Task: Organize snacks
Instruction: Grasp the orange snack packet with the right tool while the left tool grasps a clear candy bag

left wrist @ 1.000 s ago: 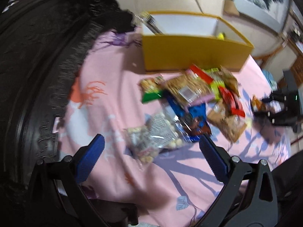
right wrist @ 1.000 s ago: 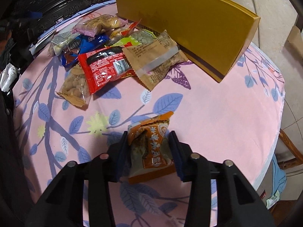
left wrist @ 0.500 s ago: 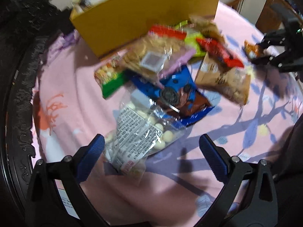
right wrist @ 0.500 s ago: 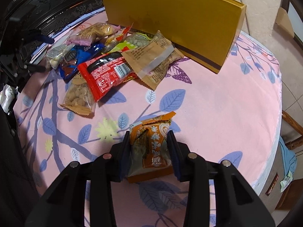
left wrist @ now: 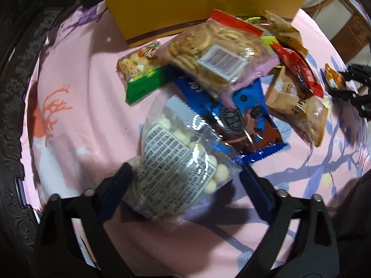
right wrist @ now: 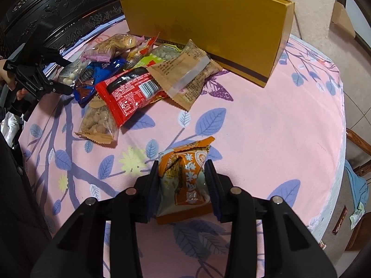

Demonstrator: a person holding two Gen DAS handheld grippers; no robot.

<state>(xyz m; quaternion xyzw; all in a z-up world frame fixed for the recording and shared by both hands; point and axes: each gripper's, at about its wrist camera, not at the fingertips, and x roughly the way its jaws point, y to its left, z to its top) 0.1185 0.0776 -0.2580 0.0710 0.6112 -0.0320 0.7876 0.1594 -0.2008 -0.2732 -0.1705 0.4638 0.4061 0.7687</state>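
My left gripper is open, its blue pads on either side of a clear bag of white balls lying on the pink cloth. My right gripper is shut on an orange snack packet, held just above the cloth. A heap of snacks lies in front of the yellow box: a biscuit bag, a blue cookie pack, a red pack, a brown pack and a nut bag. The left gripper also shows in the right wrist view.
The round table with the pink leaf-print cloth drops off at the right. A dark carved chair back stands along the left. The yellow box also shows in the left wrist view. A wooden chair stands right of the table.
My left gripper has moved forward and down until the clear bag lies between its open pads. My right gripper keeps hold of the orange packet and has lifted slightly.
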